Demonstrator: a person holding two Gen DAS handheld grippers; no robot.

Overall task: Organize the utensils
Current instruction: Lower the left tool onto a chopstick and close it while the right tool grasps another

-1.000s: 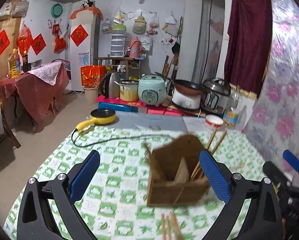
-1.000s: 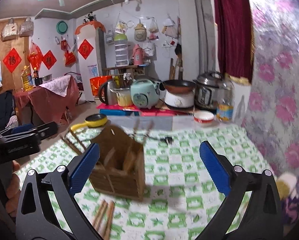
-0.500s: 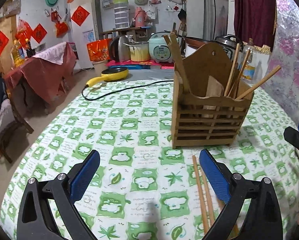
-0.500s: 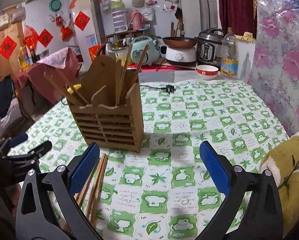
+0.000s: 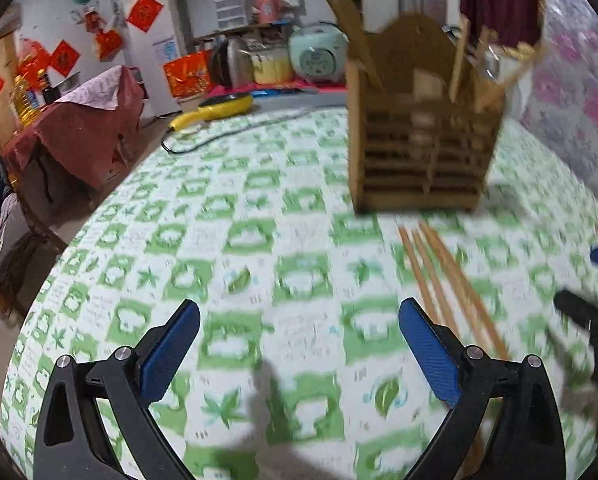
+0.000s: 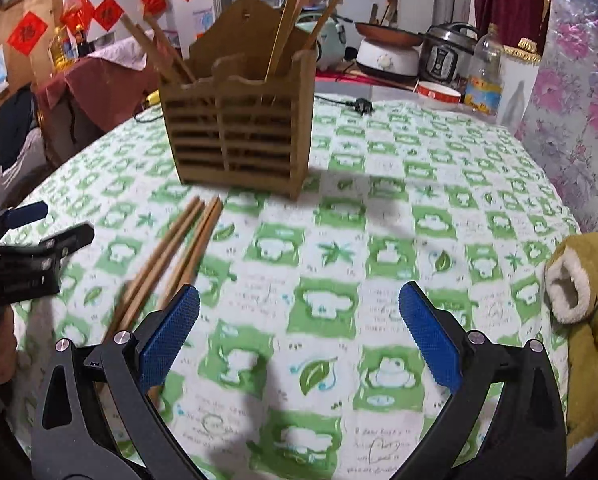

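A: We start with the worktop (image 6: 439, 168), under a green-and-white checked cloth. Against a second ago, both cameras have come down from a view across the room to a low view of the cloth, and the left view is smeared with motion.

B: We judge that as the approach ending. Nothing is picked up yet, so sorting has not begun.

A: Next, the holder (image 6: 243, 128): a slatted wooden box with a tall arched back and divided compartments. It stands upright toward the far middle of the worktop. Several chopsticks already lean out of its top.

B: And the loose chopsticks (image 6: 171, 256)?

A: Plain light wood, lying flat in a close bundle just in front of the holder. In the right view they run toward the near-left edge. We cannot count them with certainty.

B: The tools?

A: The left tool (image 5: 299, 352) is spread wide, with nothing between its pads. The right tool (image 6: 299, 336) is likewise spread and bare, its left finger (image 6: 171, 332) lying over the near ends of the chopsticks in that view. Whether it touches them, we cannot tell.
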